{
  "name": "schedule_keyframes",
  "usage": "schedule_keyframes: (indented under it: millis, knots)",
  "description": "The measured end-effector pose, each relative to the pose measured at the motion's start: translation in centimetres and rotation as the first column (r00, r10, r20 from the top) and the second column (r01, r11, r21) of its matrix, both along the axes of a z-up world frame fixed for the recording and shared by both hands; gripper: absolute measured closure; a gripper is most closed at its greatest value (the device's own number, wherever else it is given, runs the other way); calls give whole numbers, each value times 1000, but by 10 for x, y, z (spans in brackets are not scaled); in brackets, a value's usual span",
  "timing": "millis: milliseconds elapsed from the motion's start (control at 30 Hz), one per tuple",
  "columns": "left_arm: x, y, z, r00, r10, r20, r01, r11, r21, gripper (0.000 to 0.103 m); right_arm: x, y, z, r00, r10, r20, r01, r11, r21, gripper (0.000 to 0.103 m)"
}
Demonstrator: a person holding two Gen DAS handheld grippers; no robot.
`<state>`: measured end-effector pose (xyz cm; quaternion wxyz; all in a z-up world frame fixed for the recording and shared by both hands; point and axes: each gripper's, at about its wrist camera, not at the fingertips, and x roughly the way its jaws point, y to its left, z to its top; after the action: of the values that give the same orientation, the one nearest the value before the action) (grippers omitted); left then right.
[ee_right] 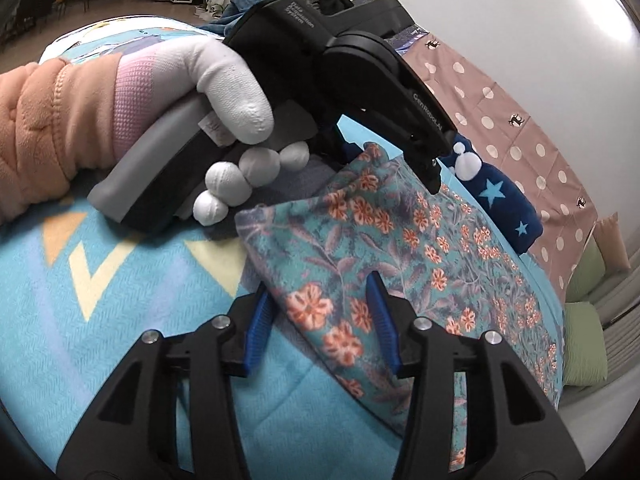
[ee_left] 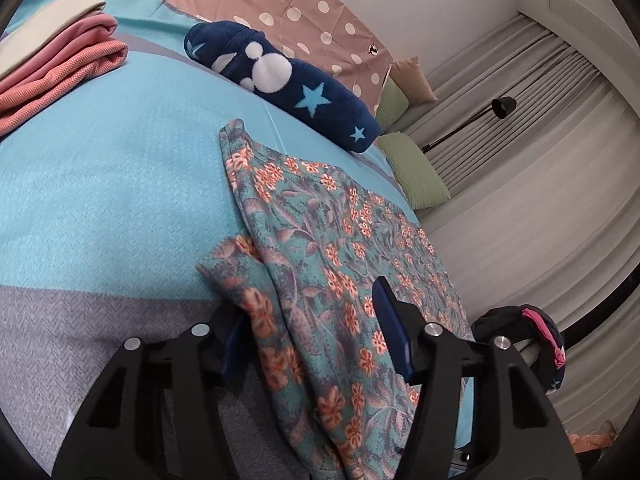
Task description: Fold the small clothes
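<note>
A teal garment with orange flowers (ee_left: 340, 248) (ee_right: 400, 248) lies folded on the teal blanket (ee_left: 120, 184) (ee_right: 80, 340). My left gripper (ee_left: 312, 304) is open over the garment's near corner; cloth lies between its blue pads without being pinched. My right gripper (ee_right: 317, 282) is also open, its jaws either side of another edge of the same garment. In the right wrist view a white-gloved hand (ee_right: 224, 76) with a peach sleeve holds the left gripper's handle, and one black finger (ee_right: 428, 136) of that gripper reaches down to the garment's far edge.
A stack of folded cream, pink and coral clothes (ee_left: 60, 76) sits at the far left. A navy plush piece with stars (ee_left: 288, 84) (ee_right: 500, 204) lies behind the garment. Beyond are a brown polka-dot cover (ee_left: 304, 4), green pillows (ee_left: 416, 176) and grey curtains. A dark bundle (ee_left: 532, 332) sits at the right.
</note>
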<state>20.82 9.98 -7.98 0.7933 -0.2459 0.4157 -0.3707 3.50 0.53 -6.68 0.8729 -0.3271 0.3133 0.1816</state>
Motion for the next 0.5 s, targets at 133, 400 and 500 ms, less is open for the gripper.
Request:
schedule_keyframes:
  millis: [133,400,500]
  knots:
    - [0,1,0,1000,0,2,0,1000,3,44,5,-5,0,1000,-2,-13,2,1000,22,55]
    - [6,2,-5,999,35,-34,-34,999,12,82,22,-3,-2,1000,-20,-18,21,999,47,55]
    - [11,3,-9,996,44,-77,-45,999,-12,90,24,2,-4,1000,-27,-1,27,999,36,55]
